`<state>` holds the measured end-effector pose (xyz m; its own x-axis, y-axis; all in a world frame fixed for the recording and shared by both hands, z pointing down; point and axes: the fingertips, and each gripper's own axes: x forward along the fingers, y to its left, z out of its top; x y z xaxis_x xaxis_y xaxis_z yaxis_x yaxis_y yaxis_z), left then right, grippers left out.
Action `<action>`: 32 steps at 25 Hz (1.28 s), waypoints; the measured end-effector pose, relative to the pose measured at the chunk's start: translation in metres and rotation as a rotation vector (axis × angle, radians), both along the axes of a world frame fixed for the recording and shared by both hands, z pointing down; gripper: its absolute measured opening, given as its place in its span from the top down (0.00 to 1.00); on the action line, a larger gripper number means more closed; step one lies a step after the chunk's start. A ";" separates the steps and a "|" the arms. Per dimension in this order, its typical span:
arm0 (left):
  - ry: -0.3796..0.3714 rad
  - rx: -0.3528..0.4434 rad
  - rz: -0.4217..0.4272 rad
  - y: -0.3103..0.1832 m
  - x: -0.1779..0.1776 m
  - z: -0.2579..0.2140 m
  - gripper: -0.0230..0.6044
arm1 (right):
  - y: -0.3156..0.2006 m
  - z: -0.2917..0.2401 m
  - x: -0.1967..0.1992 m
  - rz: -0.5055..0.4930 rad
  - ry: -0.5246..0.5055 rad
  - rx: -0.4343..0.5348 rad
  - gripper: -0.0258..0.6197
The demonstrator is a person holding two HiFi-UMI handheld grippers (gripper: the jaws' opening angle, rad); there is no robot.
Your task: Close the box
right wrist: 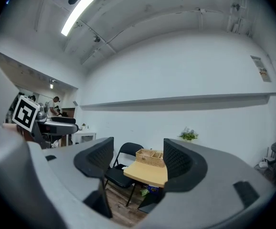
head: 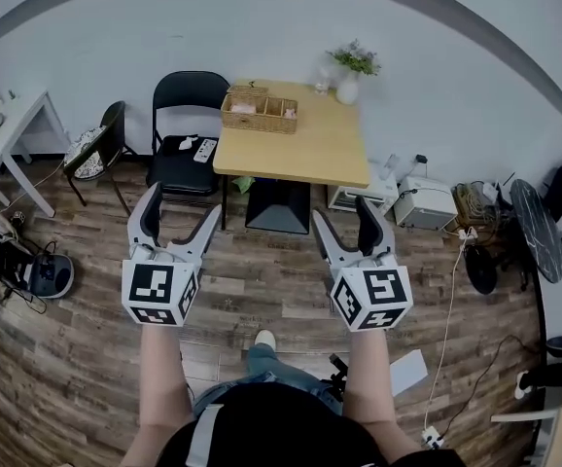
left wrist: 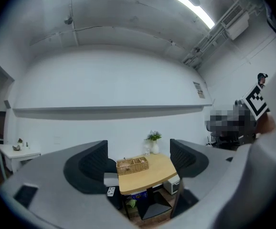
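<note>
Wood-plank floor (head: 262, 280) runs under a small pale table (head: 300, 149) that stands by the white far wall. On the table's far left corner sits the wicker box (head: 260, 111), its compartments showing from above. A vase of greenery (head: 347, 86) stands at the far right corner, and a black folding chair (head: 192, 95) is just left of the table. The left gripper (head: 177, 217) and right gripper (head: 344, 224) hang on the near side, well short of the table. Both have their jaws spread wide, with nothing between them.
</note>
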<state>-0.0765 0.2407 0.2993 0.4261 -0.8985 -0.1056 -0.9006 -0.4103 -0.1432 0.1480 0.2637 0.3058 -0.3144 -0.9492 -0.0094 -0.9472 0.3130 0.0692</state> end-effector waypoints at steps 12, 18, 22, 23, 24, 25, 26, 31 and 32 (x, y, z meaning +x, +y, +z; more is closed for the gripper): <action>0.014 -0.027 -0.054 -0.125 0.042 0.002 0.33 | -0.132 -0.002 0.041 -0.054 0.033 -0.019 0.47; 0.001 -0.059 -0.087 -0.163 0.042 0.014 0.33 | -0.170 0.012 0.043 -0.075 0.024 -0.057 0.47; -0.012 -0.051 -0.093 -0.192 0.040 0.012 0.33 | -0.198 0.008 0.040 -0.085 0.002 -0.045 0.47; -0.011 -0.044 -0.096 -0.199 0.039 0.010 0.33 | -0.205 0.007 0.040 -0.083 -0.001 -0.040 0.47; -0.007 -0.035 -0.098 -0.206 0.037 0.007 0.33 | -0.211 0.006 0.039 -0.080 -0.003 -0.035 0.47; -0.003 -0.027 -0.100 -0.212 0.035 0.006 0.33 | -0.217 0.006 0.038 -0.078 -0.004 -0.031 0.47; -0.003 -0.021 -0.099 -0.218 0.033 0.005 0.33 | -0.223 0.006 0.037 -0.076 -0.004 -0.029 0.47; -0.020 -0.020 -0.080 -0.267 0.023 0.014 0.33 | -0.269 0.018 0.028 -0.056 -0.013 -0.044 0.47; -0.019 -0.023 -0.077 -0.281 0.020 0.015 0.33 | -0.282 0.019 0.026 -0.052 -0.014 -0.048 0.47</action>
